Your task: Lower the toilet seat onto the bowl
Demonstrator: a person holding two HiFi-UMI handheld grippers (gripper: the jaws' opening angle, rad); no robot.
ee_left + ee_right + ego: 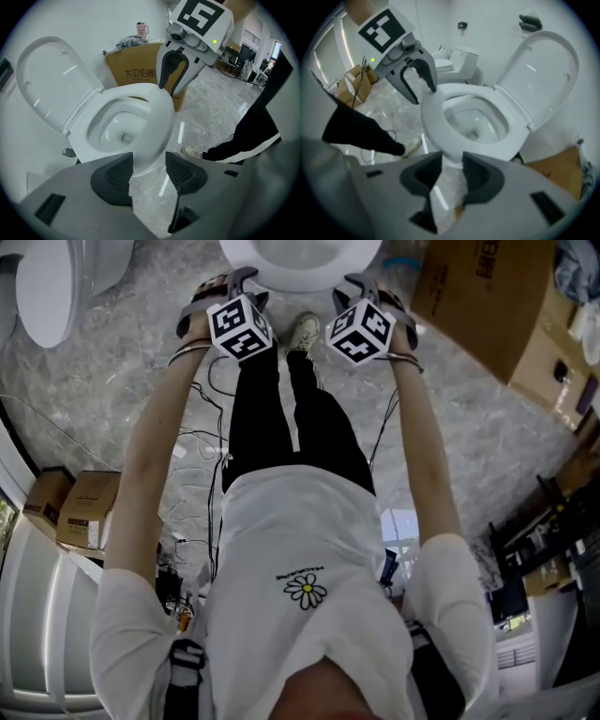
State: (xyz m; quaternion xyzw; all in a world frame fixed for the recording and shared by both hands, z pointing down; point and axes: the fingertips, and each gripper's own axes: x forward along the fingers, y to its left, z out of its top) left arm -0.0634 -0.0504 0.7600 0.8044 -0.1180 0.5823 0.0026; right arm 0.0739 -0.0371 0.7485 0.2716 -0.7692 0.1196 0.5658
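The white toilet stands just ahead of me. Its ring seat lies flat on the bowl, and the lid stands raised against the wall. My left gripper hovers at the bowl's front rim, open with nothing between its pads. My right gripper is beside it at the same height, also open and empty. Each gripper shows in the other's view, the right gripper and the left gripper close to the seat's front edge; I cannot tell whether they touch it.
A large cardboard box stands right of the toilet. A second toilet is to the left. The person's shoe is at the bowl's foot. Cables and small boxes lie on the marble floor behind.
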